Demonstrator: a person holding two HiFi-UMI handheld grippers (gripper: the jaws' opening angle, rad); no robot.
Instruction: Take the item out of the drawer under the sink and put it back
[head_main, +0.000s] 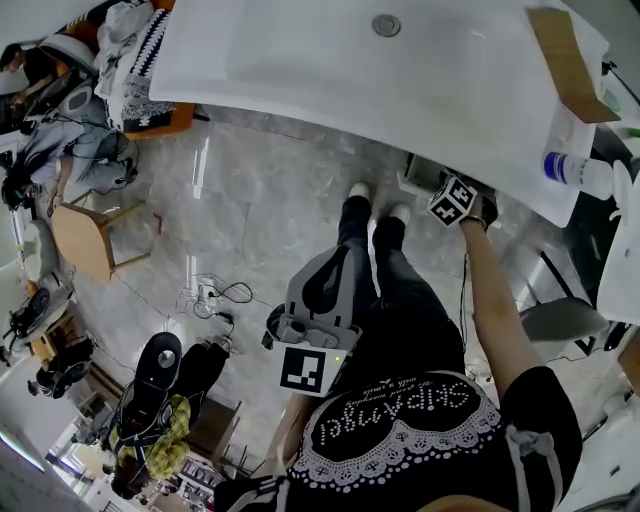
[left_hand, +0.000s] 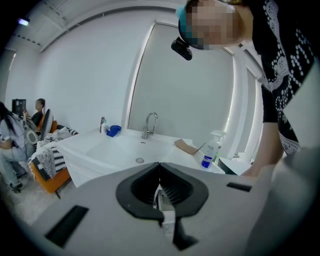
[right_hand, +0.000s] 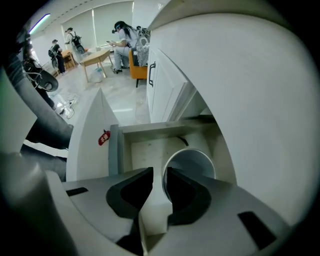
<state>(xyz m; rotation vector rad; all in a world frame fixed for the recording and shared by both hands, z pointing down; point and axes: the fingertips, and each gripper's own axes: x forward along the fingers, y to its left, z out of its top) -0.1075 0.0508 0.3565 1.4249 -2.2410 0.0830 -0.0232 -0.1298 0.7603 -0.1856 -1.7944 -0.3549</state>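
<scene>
In the right gripper view the drawer (right_hand: 150, 131) under the sink stands pulled out, its white front panel (right_hand: 85, 150) at the left. A round pale cup (right_hand: 192, 162) stands upright inside it. My right gripper (right_hand: 159, 172) hangs just over the cup. Its jaws stand a little apart with the cup's left rim in the gap, and no pad visibly presses on it. In the head view the right gripper (head_main: 455, 200) reaches under the white sink counter (head_main: 350, 70). My left gripper (head_main: 335, 268) is held back by my legs, shut and empty (left_hand: 160, 167).
On the counter stand a spray bottle (head_main: 575, 172), a cardboard piece (head_main: 565, 60) and a faucet (left_hand: 149, 125). A red tag (right_hand: 104, 137) hangs on the drawer front. An orange bench with clothes (head_main: 140, 60), a wooden stool (head_main: 85, 235) and cables (head_main: 215, 295) lie to the left.
</scene>
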